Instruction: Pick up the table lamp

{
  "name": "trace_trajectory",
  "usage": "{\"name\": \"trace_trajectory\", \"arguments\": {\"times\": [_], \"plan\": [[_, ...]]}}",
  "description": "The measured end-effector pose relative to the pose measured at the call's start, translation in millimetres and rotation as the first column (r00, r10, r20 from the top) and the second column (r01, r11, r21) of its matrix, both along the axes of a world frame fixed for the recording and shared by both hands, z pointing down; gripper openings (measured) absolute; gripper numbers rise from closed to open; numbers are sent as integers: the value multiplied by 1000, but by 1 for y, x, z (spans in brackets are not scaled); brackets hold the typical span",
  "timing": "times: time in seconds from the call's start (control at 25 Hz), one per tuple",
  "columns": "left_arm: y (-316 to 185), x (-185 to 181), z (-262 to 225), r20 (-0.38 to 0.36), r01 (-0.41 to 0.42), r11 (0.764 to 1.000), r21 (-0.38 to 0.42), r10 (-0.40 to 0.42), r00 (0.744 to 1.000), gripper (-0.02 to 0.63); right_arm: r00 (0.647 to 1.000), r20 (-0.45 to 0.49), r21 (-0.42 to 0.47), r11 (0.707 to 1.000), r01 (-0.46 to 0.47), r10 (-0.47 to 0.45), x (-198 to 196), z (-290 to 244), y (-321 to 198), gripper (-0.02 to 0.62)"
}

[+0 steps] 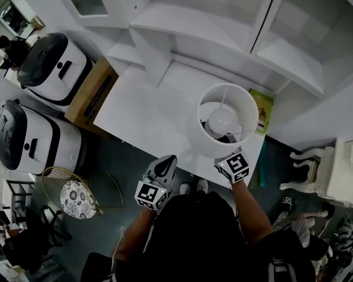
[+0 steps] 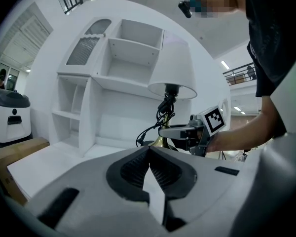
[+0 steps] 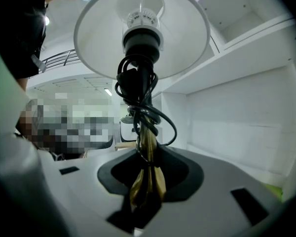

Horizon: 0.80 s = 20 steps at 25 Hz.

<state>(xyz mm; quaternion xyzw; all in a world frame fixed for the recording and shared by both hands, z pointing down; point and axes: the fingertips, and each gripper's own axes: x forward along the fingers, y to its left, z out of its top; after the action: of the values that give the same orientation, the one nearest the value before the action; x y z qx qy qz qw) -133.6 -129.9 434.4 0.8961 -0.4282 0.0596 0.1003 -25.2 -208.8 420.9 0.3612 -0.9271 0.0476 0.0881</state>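
Note:
The table lamp has a white drum shade (image 1: 247,111) with the bulb showing inside it, and it stands over the white desk (image 1: 147,113) near the desk's right end. In the right gripper view its brass stem (image 3: 148,147), wrapped in black cable, runs up to the shade (image 3: 182,33). My right gripper (image 3: 147,181) is shut on that stem, its marker cube (image 1: 235,166) just below the shade. The left gripper view shows the right gripper (image 2: 170,131) clamping the stem under the shade (image 2: 172,68). My left gripper (image 1: 166,162) hovers left of the lamp, shut and empty (image 2: 149,157).
A white cabinet with open shelves (image 1: 223,22) backs the desk. A green box (image 1: 261,110) lies right of the lamp. Left of the desk are a cardboard box (image 1: 94,93), two white and black machines (image 1: 47,66) and a wire stool (image 1: 73,197). A white chair (image 1: 317,169) stands at right.

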Motion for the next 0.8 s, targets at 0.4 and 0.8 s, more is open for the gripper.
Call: {"name": "trace_trajectory", "arguments": {"times": [0.4, 0.8], "plan": [[-14, -11, -3, -9, 49, 999, 19, -49, 999, 18, 999, -26, 5, 999, 45, -44, 0, -18, 14, 117], [-10, -10, -19, -7, 42, 998, 40, -42, 999, 18, 998, -19, -1, 998, 56, -57, 3, -32, 26, 117]]}}
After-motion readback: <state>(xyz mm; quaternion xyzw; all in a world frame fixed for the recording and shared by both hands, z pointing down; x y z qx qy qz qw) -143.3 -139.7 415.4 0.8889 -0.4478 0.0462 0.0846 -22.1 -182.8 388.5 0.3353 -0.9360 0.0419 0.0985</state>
